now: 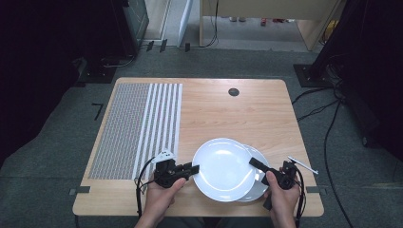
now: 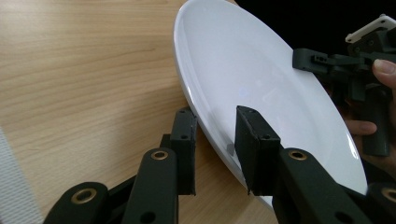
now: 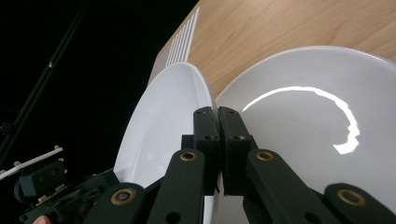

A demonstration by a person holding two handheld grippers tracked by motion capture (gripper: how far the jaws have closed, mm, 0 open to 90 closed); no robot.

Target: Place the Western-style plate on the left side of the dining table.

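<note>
A wooden table (image 1: 228, 109) carries a striped grey-and-white mat (image 1: 138, 128) on its left half and, near the front edge, two white plates: the upper plate (image 1: 223, 168) is lifted and tilted over the lower plate (image 1: 259, 190). The right gripper (image 1: 256, 163) is clamped on the upper plate's right rim, its jaws pressed together around the thin edge. The left gripper (image 1: 192, 167) stands with its jaws apart, straddling the plate's left rim without closing on it.

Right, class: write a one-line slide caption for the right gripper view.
Right gripper shut on the rim of a lifted white plate, above a second plate on the wooden table.
</note>
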